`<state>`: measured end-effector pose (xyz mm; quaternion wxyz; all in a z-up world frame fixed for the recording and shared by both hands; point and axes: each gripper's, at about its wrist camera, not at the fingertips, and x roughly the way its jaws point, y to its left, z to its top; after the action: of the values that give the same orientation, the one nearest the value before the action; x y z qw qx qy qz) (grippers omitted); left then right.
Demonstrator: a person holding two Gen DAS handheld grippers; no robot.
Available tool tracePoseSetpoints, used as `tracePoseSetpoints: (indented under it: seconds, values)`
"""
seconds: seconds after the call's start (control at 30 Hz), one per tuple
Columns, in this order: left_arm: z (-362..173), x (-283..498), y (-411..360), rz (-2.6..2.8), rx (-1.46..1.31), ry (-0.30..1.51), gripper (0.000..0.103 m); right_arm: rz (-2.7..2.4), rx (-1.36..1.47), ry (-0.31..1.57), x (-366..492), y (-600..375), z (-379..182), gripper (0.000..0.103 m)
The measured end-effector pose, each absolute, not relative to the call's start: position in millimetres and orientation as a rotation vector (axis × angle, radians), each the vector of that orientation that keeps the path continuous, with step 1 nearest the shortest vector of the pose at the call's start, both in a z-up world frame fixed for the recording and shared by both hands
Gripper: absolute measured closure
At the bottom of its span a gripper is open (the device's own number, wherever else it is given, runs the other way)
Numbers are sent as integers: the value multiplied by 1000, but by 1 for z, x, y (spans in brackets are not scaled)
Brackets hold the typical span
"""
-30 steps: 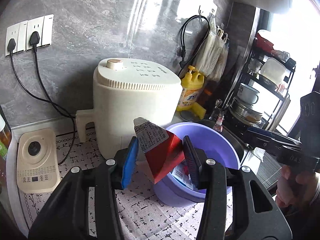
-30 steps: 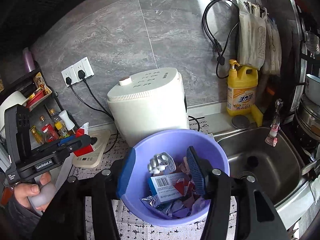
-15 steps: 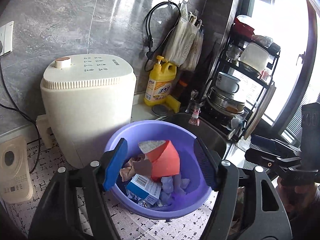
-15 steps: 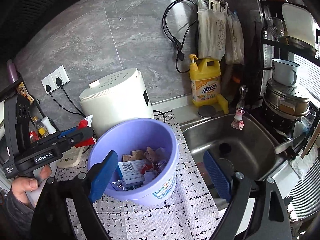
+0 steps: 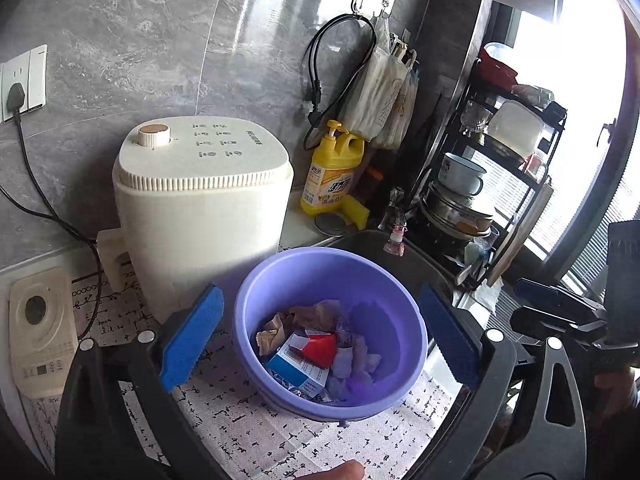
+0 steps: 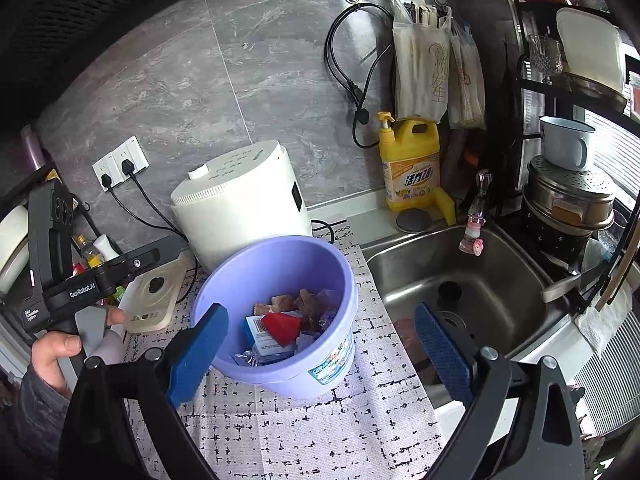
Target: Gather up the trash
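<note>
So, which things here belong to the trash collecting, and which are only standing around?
Job: purple bucket; red carton and blue box inside it; left gripper and right gripper, both open.

Bystanders: white appliance; yellow detergent bottle; sink; white mug.

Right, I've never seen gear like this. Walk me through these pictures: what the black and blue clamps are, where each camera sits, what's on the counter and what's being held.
The clamps are hand-held grippers, one in each of a person's hands, and each carries a wide-angle camera looking along its fingers. One picture comes from the left gripper, the other from the right gripper. In the right view you also see the hand holding the left one. On the patterned mat stands a purple bucket with trash inside, including a red carton and a blue box. Behind it is a cream appliance, with a yellow bottle and a sink to the right. Both grippers have just been opening, and they hold nothing.
</note>
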<state>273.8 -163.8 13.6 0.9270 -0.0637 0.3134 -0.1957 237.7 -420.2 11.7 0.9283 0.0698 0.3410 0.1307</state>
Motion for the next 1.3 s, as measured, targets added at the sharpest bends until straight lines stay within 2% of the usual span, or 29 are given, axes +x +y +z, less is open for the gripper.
tracePoseSetpoints:
  seconds: [0.37, 0.9, 1.3]
  values:
    - [40, 232, -134, -354, -98, 607, 6, 350, 113, 699, 237, -395, 33, 8]
    - [29, 173, -63, -138, -181, 603, 6, 446, 120, 728, 220, -358, 8, 8]
    - [33, 154, -47, -63, -175, 582, 6, 509, 138, 712, 218, -334, 3, 8]
